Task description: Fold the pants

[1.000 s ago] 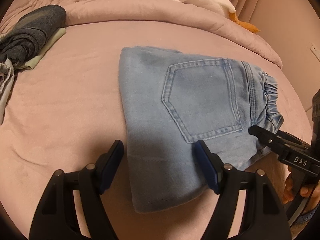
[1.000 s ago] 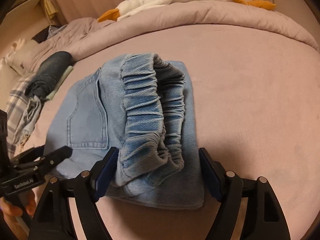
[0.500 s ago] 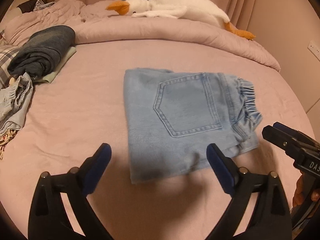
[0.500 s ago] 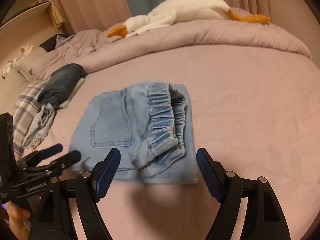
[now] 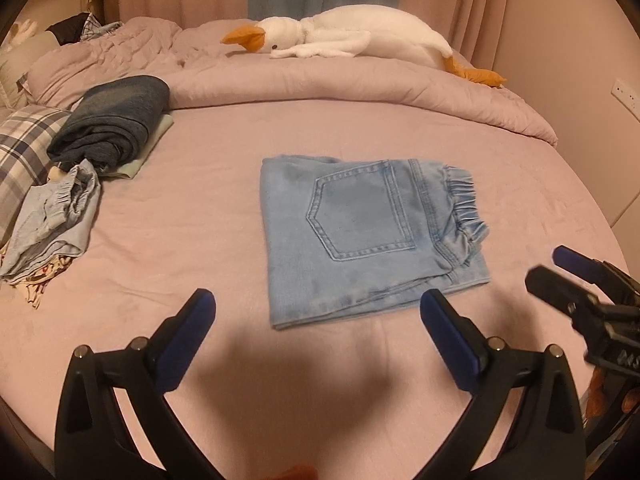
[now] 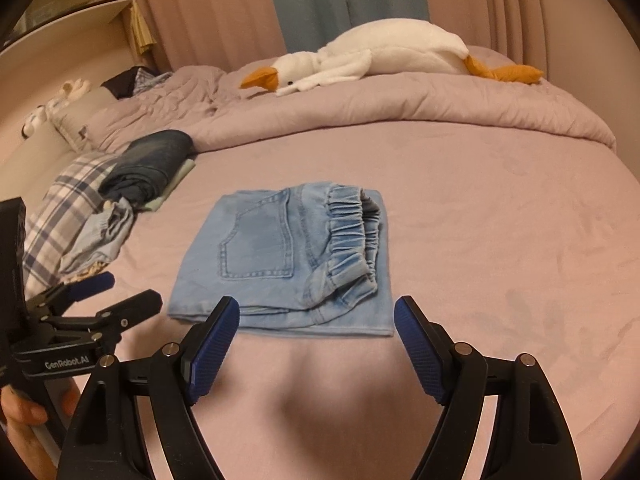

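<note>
Light blue denim pants (image 5: 368,232) lie folded into a compact rectangle on the pink bed, back pocket up, elastic waistband on the right. They also show in the right wrist view (image 6: 288,260). My left gripper (image 5: 318,304) is open and empty, held back from the near edge of the pants. My right gripper (image 6: 318,312) is open and empty, just short of the near edge of the pants. The right gripper also shows at the right in the left wrist view (image 5: 560,268), and the left gripper at the left in the right wrist view (image 6: 120,292).
A pile of folded dark jeans (image 5: 112,120) and loose clothes (image 5: 56,216) lies at the left. A rolled pink duvet (image 5: 360,80) with a white goose plush (image 5: 360,36) runs along the back. A plaid pillow (image 6: 68,208) is at far left.
Both grippers have pulled back from the folded pants toward me and risen. The pants now lie free on the bed, farther away in both views.
</note>
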Motion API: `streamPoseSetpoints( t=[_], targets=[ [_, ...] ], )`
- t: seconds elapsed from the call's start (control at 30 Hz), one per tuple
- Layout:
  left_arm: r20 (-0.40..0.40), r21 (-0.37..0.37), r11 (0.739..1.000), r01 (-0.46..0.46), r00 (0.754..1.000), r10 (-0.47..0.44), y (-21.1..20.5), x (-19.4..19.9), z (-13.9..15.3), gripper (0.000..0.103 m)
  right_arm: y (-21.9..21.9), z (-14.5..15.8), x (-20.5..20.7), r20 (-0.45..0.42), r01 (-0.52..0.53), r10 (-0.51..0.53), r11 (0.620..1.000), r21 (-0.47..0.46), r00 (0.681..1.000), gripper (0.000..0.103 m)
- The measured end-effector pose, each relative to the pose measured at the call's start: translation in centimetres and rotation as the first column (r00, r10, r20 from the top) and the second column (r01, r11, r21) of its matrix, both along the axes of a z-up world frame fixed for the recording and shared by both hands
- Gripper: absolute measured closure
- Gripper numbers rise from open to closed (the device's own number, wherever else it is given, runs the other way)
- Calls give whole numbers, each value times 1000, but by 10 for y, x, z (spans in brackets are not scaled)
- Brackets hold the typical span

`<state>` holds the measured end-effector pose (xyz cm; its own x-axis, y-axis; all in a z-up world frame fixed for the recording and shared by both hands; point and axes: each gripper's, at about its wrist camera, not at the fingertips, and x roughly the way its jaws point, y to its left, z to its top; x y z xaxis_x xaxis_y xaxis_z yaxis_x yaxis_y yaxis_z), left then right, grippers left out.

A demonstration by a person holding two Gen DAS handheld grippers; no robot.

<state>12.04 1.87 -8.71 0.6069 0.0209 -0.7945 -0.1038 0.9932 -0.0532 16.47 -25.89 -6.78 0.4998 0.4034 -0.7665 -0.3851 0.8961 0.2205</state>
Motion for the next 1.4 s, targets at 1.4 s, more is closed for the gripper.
streamPoseSetpoints(
  t=[1.4],
  targets=[
    [42,33,999,3,999,-4,-26,-46,57,1,-1,59,-47,73,-75,72,997,35,995,1]
  ],
)
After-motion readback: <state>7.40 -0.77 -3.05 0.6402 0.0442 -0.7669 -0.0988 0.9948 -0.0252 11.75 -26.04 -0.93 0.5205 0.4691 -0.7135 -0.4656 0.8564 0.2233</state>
